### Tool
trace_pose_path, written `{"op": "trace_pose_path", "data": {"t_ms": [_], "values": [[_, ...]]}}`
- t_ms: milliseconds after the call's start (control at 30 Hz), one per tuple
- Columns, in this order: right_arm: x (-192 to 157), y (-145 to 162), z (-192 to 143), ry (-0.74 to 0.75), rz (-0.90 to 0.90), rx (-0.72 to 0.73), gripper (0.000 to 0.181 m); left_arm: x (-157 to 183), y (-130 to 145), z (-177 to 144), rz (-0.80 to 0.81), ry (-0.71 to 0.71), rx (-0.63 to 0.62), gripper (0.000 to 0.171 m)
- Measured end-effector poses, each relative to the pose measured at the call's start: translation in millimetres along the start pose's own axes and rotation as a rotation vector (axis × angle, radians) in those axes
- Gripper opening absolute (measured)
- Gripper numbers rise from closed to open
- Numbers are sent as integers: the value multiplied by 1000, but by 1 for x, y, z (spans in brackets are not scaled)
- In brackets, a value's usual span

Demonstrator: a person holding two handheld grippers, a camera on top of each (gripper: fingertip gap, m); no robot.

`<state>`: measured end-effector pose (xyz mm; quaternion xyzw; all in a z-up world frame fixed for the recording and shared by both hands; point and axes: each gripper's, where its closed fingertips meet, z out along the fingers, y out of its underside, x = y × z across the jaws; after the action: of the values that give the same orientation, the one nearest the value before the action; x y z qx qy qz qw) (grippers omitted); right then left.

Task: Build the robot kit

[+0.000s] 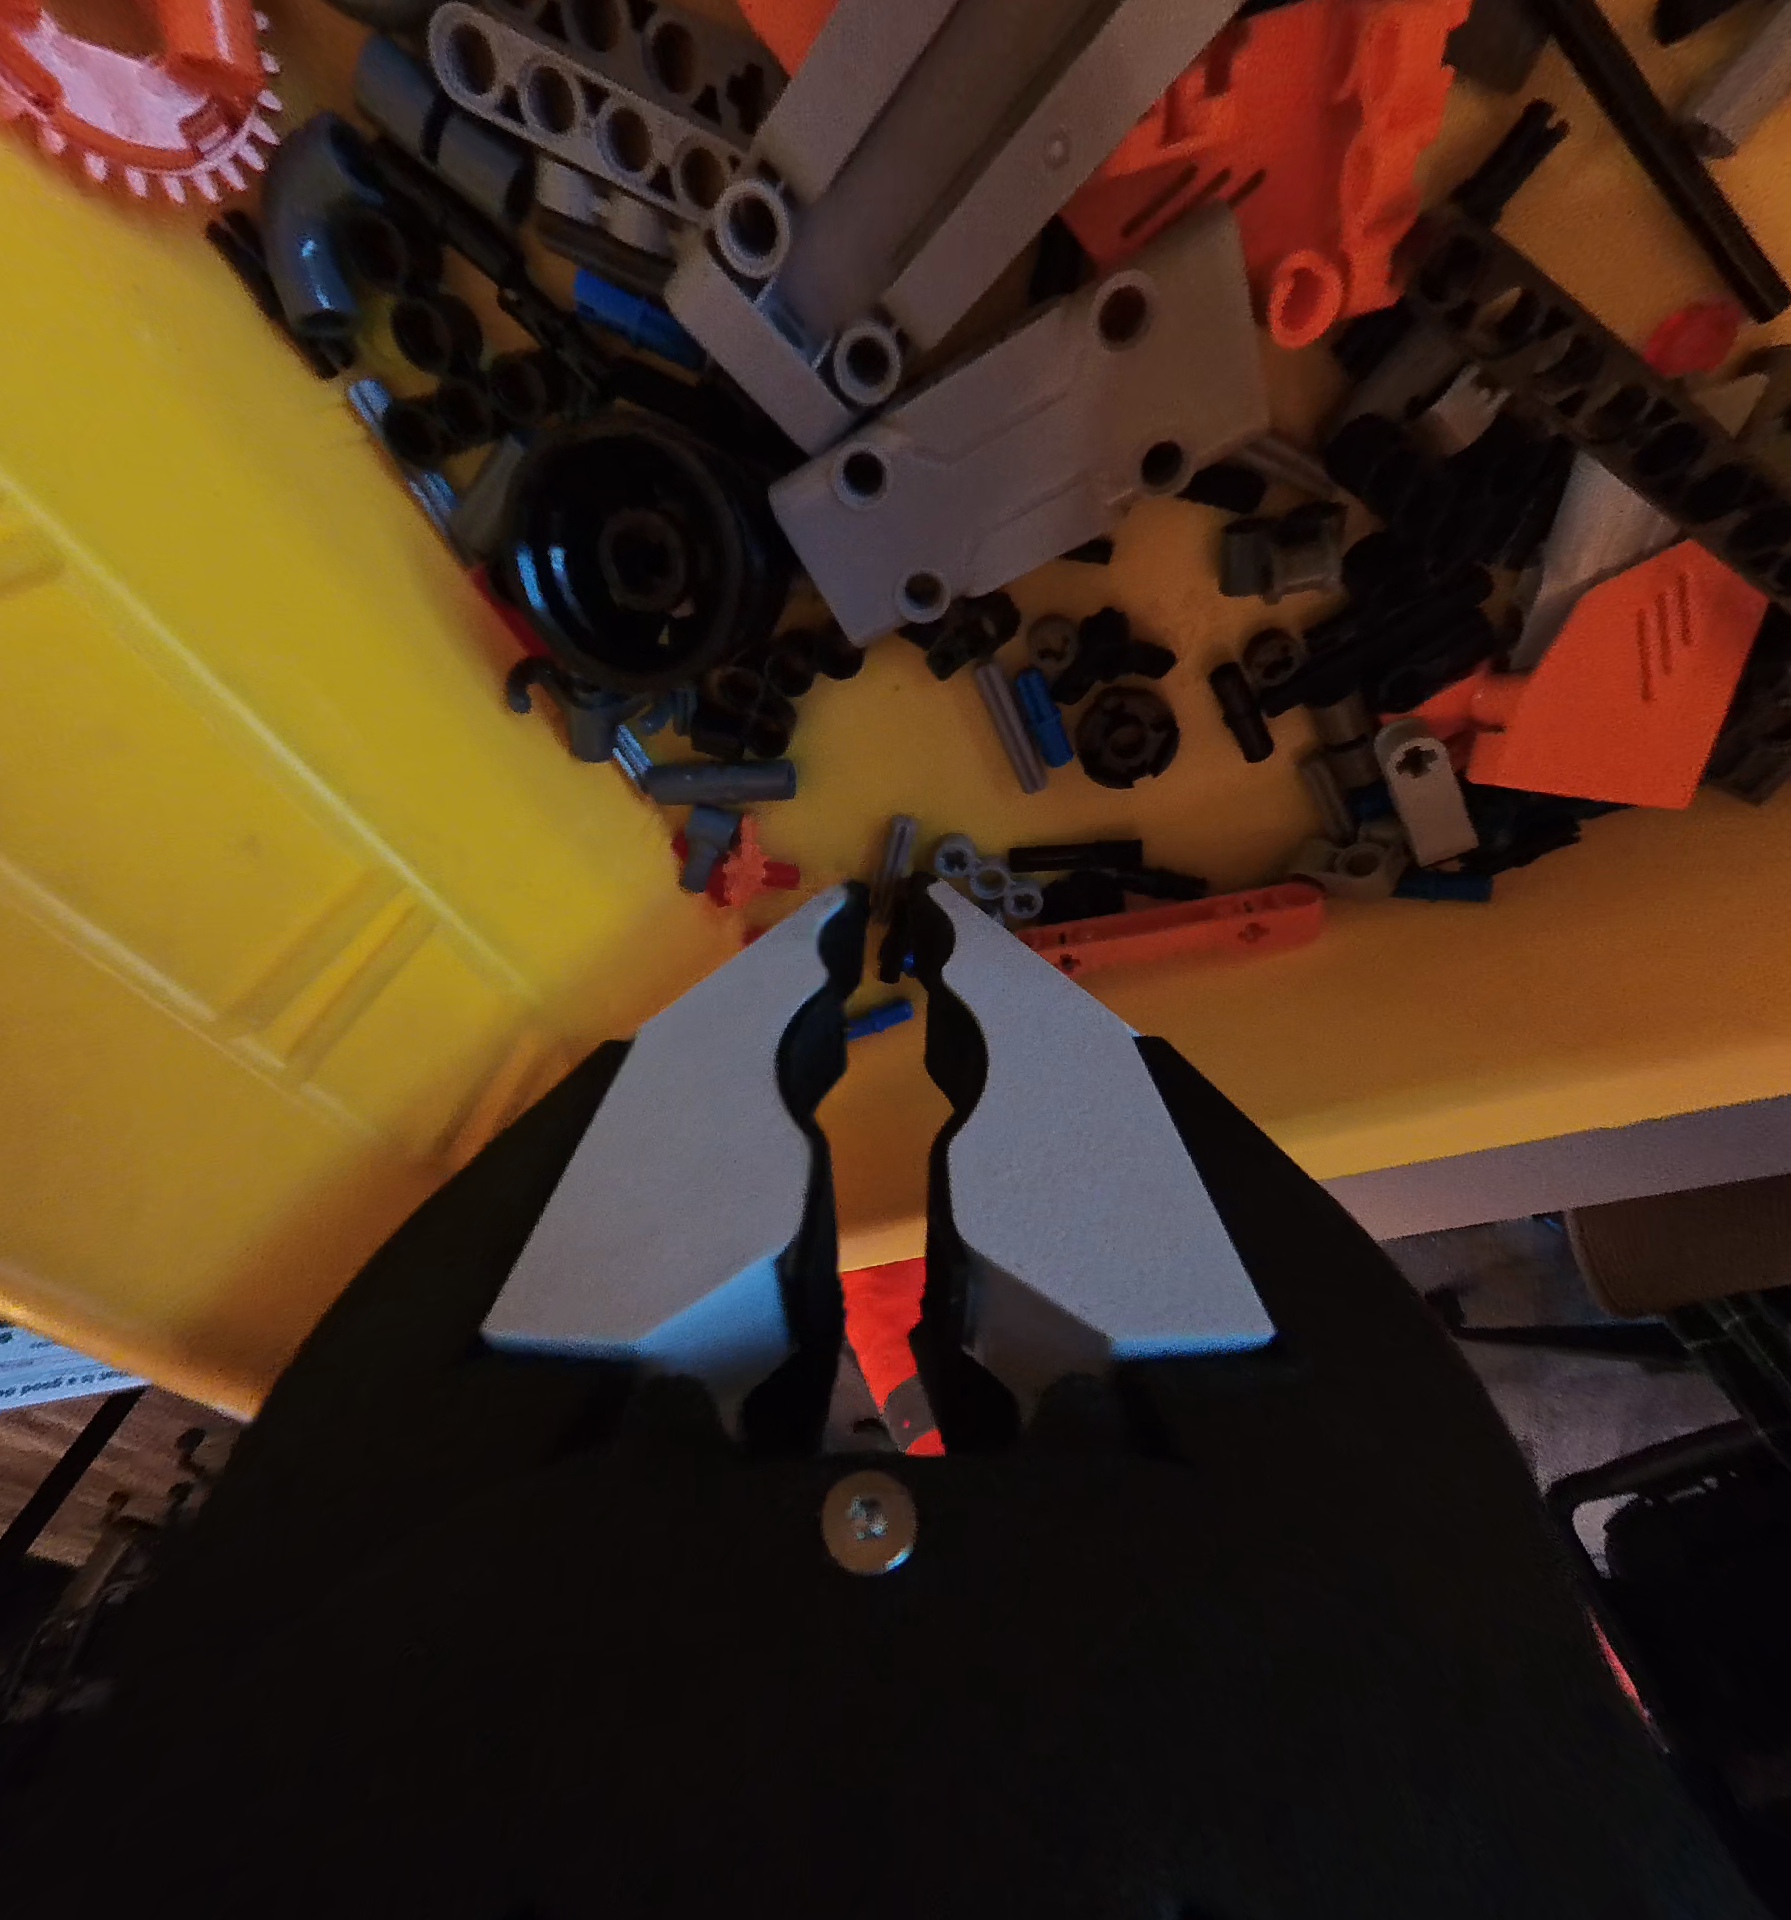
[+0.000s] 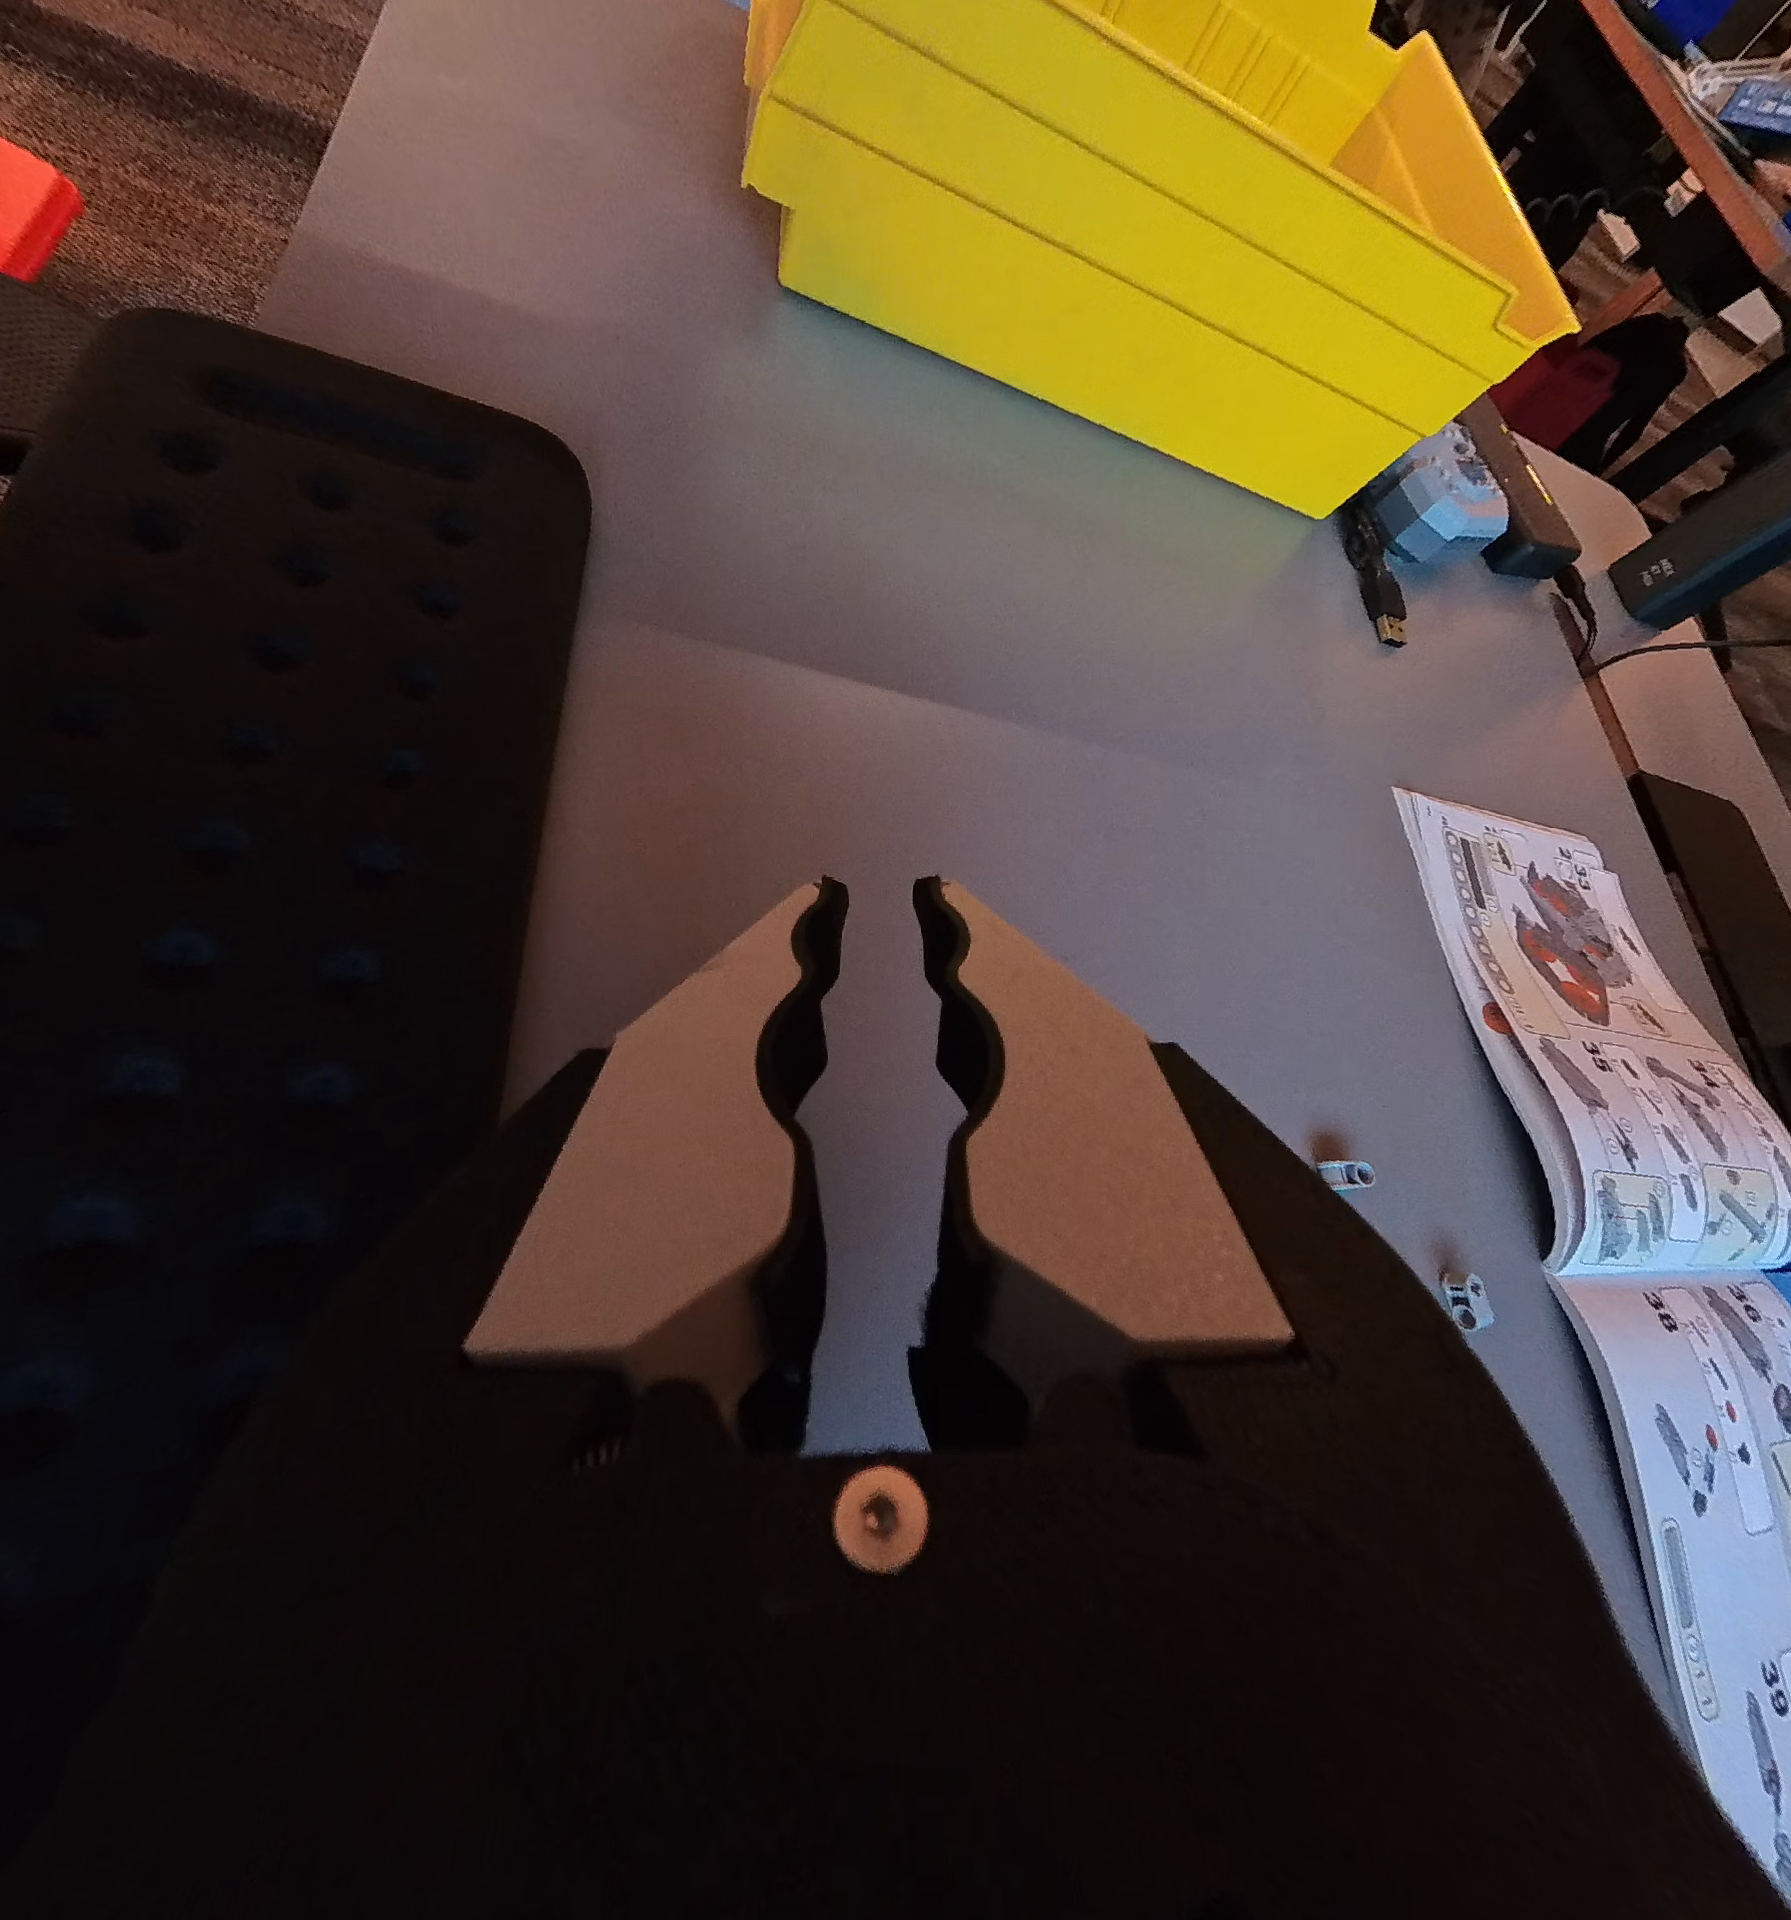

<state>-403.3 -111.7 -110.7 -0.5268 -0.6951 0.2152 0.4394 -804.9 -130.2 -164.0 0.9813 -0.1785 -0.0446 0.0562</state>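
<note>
My left gripper point(image 1: 893, 904) reaches into a yellow bin point(image 1: 1286, 1039) full of building-toy parts. Its jaws are nearly closed on a small black pin point(image 1: 893, 940) standing between the tips. A grey axle pin point(image 1: 896, 847), a blue pin point(image 1: 880, 1018) and an orange beam point(image 1: 1182, 925) lie close around the tips. My right gripper point(image 2: 878, 888) hovers over a bare grey table point(image 2: 870, 623). Its jaws stand a narrow gap apart with nothing between them.
The bin's side wall point(image 1: 195, 727) rises at left; a black wheel point(image 1: 642, 551), grey panel point(image 1: 1026, 447) and orange panel point(image 1: 1618, 696) lie farther in. In the right wrist view: stacked yellow bins point(image 2: 1130, 260), a black dimpled slab point(image 2: 247, 779), an open instruction booklet point(image 2: 1597, 1039), two small grey parts point(image 2: 1345, 1172). My right fingertips sit around 40 centimetres from my left ones.
</note>
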Motion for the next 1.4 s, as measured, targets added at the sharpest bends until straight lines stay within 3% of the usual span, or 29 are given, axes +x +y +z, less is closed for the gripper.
{"op": "trace_pose_path", "data": {"t_ms": [267, 400, 533, 667, 800, 933, 1000, 1100, 1400], "values": [[1, 1, 0, 8, -11, -7, 15, -3, -3, -9, -60, -17, 91, 2], [2, 6, 2, 5, -7, -27, 15, -3, -19, -60, -36, -132, 278, 2], [-3, 5, 4, -16, -9, -26, 15, 42, -83, -152, 158, -164, 495, 2], [-6, 1, 3, -13, -30, -23, 15, 120, -188, -199, 564, -179, 511, 2], [-6, 4, 3, -6, -47, -43, 15, 182, -284, -169, 880, -176, 398, 2], [-8, 14, 8, -19, -49, -76, 15, 181, -341, -107, 1042, -232, 203, 2], [-7, 19, 10, -18, -53, -92, 15, 175, -353, -88, 1077, -215, 136, 2], [-6, 22, 11, -20, -50, -102, 15, 171, -369, -78, 1107, -194, 134, 2], [-6, 26, 12, -33, -29, -109, 15, 171, -371, -60, 1144, -84, 30, 2]]}}
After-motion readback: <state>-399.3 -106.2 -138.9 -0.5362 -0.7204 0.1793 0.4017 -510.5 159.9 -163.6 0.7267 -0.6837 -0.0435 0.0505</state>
